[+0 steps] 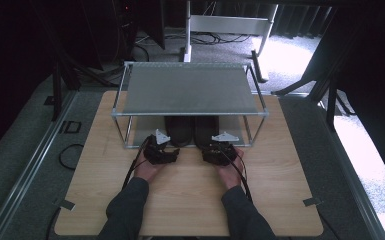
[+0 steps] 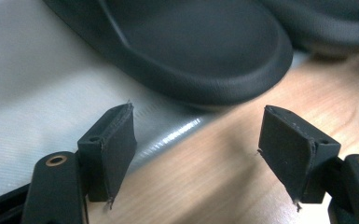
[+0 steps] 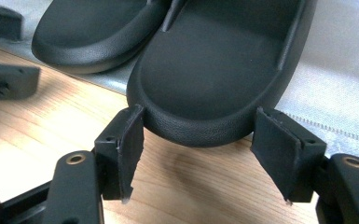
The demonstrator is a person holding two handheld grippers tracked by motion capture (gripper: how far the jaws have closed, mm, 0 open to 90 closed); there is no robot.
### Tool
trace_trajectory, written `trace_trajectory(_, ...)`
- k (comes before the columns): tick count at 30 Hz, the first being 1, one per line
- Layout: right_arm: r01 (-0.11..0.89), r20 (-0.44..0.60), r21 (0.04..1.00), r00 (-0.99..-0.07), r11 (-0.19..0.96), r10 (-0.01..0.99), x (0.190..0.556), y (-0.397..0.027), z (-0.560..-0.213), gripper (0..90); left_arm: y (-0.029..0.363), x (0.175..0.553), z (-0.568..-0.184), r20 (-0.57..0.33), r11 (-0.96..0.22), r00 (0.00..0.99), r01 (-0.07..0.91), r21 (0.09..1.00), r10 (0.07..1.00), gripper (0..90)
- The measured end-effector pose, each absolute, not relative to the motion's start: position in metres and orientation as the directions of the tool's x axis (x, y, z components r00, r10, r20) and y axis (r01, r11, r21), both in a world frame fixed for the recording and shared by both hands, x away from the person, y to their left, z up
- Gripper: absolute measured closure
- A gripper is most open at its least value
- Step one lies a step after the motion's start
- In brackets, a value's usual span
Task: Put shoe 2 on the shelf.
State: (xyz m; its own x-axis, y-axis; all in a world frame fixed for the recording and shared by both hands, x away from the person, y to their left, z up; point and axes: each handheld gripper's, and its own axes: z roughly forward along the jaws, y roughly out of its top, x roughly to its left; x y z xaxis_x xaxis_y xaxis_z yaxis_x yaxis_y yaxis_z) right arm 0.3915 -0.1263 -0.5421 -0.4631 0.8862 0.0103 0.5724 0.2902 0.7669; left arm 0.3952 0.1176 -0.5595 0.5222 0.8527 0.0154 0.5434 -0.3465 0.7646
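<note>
I have both grippers at the front of the rack (image 1: 190, 114) on the desk (image 1: 190, 200). The left gripper (image 2: 198, 154) is released just short of the left shoe (image 2: 191, 51); the right gripper (image 3: 198, 154) is also released, its jaws flanking the right shoe (image 3: 214, 79) without pressing.

Wooden table (image 1: 190, 200) carries metal rack (image 1: 190, 89); two black slippers (image 1: 194, 130) on rack's bottom shelf.
</note>
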Motion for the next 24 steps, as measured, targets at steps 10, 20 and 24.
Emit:
trace_trajectory(10,0.558,-0.026,0.768,-0.463,0.314,0.886,0.3911,-0.1224,-0.5450,30.8,0.1225,0.3960,-0.5589,-0.019,-0.337,0.540,0.552,0.763,0.842,28.4)
trace_trajectory(20,0.556,-0.026,0.771,-0.457,0.309,0.889,0.3943,-0.1191,-0.5461,33.0,0.1230,0.3915,-0.5593,-0.002,-0.348,0.543,0.541,0.766,0.840,31.4)
trace_trajectory(24,0.554,-0.030,0.771,-0.461,0.314,0.887,0.3950,-0.1158,-0.5465,33.6,0.1232,0.3894,-0.5596,0.001,-0.349,0.544,0.537,0.768,0.839,32.0)
